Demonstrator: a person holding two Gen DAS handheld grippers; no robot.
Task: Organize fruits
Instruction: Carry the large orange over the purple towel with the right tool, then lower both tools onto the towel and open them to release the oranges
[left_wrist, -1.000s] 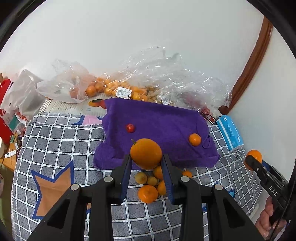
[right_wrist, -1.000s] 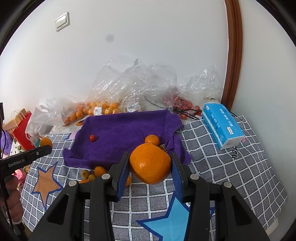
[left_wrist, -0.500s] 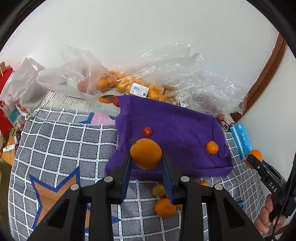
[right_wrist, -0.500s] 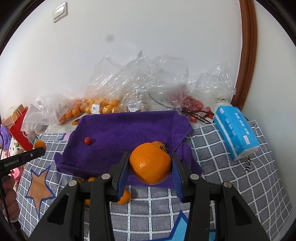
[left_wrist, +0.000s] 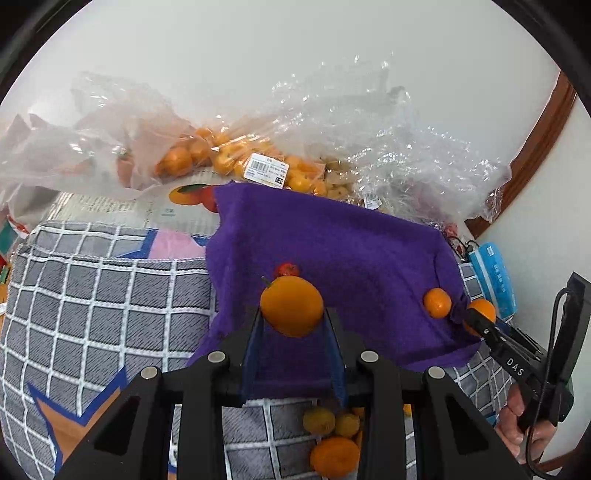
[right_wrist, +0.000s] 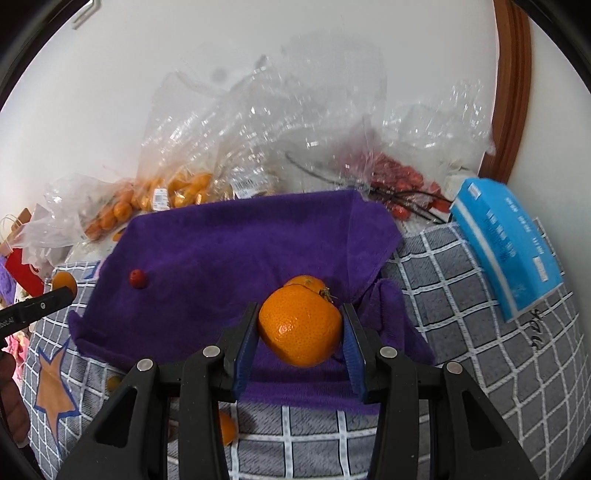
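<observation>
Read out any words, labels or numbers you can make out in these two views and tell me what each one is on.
"DAS": white letters on the right gripper's black finger.
White price label with barcode on the bag of oranges: print too small to read.
Blue tissue pack: white print blurred, unreadable.
Printed sheet behind the purple towel: text too small.
Left gripper's finger: lettering cut off, unreadable.

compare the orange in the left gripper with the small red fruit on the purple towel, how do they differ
The orange is much bigger than the small red fruit. It is orange; the other is red. It is clamped in the left gripper above the purple towel, while the red fruit lies loose on it. Both are roundish.
</observation>
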